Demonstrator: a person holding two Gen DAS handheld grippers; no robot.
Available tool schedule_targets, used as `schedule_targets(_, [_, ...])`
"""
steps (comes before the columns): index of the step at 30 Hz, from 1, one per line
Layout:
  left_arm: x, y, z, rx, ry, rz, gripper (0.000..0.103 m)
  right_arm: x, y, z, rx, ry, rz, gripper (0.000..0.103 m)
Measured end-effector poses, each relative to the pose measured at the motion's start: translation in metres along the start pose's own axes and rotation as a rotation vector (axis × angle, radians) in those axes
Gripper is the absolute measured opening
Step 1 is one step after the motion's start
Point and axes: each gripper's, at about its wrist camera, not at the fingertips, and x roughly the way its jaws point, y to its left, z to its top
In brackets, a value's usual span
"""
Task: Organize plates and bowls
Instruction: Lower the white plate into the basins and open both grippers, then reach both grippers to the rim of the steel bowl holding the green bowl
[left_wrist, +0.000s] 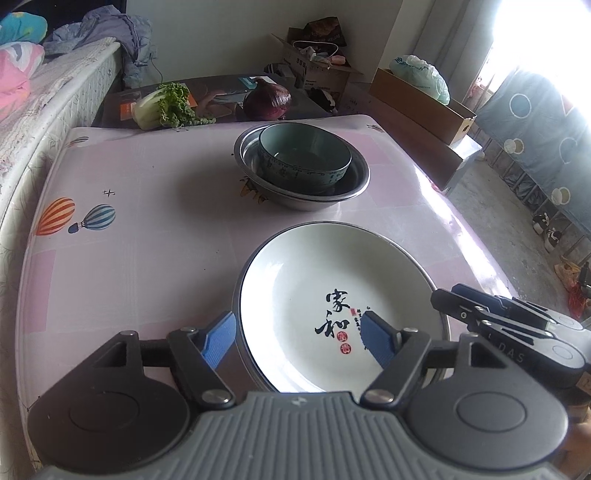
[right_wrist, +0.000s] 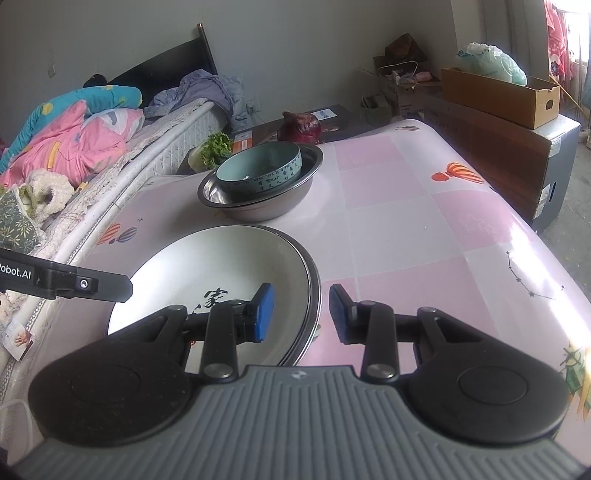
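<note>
Straddling both rims of the white plate (left_wrist: 325, 295) near me on the bench (left_wrist: 147, 221).

My left gripper (left_wrist: 299, 338) is standing apart, my right gripper (right_wrist: 301, 312) narrower, neither pinching; I'm judging it glazed, slippery, breakable and stiff, so I'm taking its raised rim.

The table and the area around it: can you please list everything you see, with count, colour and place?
plate: stack, white top one, near table edge
steel basin: one, silver, table middle
bowl: one, teal, inside the basin
table: one, pink cloth with balloons
cabbage: one, green, beyond the far edge
onion: one, purple, beside the cabbage
cardboard box: one, brown, right side
bed: one, pink and blue bedding, left
left tool: blue pads, open, astride the plate rim
right tool: blue pads, open, astride the opposite rim
</note>
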Motion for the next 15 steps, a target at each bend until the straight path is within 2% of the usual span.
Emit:
schedule_targets(8, [0.005,0.008,-0.012,-0.039,0.018,0.015,0.076,-0.016,-0.008,-0.002,0.041,-0.004,0.020,0.036])
schedule_targets(11, [0.001,0.009,-0.013,-0.040,-0.001,0.012,0.077,-0.020,-0.011,-0.001,0.061,-0.004,0.030,0.050])
schedule_targets(13, [-0.003,0.009,-0.013,-0.042,-0.018,0.009,0.081,-0.024,-0.012,0.002,0.072,0.002,0.036,0.053])
schedule_targets(15, [-0.007,0.010,-0.012,-0.038,-0.037,0.008,0.082,-0.025,-0.014,0.006,0.080,0.008,0.041,0.062])
